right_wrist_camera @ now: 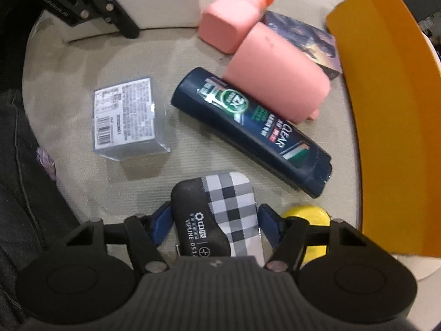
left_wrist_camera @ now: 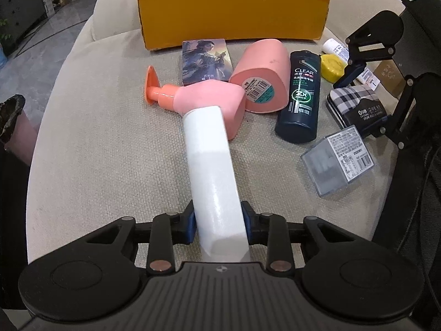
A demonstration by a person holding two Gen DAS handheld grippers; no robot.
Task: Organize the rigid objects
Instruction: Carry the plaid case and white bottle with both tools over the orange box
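So the right gripper (right_wrist_camera: 213,220) is sitting right over the checkered case (right_wrist_camera: 217,215), which is lying dead centre between the blue pads, long axis running toward 12 o'clock along the fingers. The pads are bracketing both sides but I honestly can't tell if they're pressing yet, looks like a sliver of gap. The right hand is clearly the one nearer to it. Yellow lid (right_wrist_camera: 308,216) is peeking out at 3 o'clock just beside the right finger.

Left gripper (left_wrist_camera: 219,220) is clamping a white box (left_wrist_camera: 212,171), holding it pointing toward 12.

Further out, the dark shampoo bottle (right_wrist_camera: 248,127) is lying at about 1 o'clock, the clear plastic box (right_wrist_camera: 129,118) at 11, then two pink bottles (right_wrist_camera: 278,82), and the orange bin (right_wrist_camera: 386,110) waiting at 2 to 3 o'clock.
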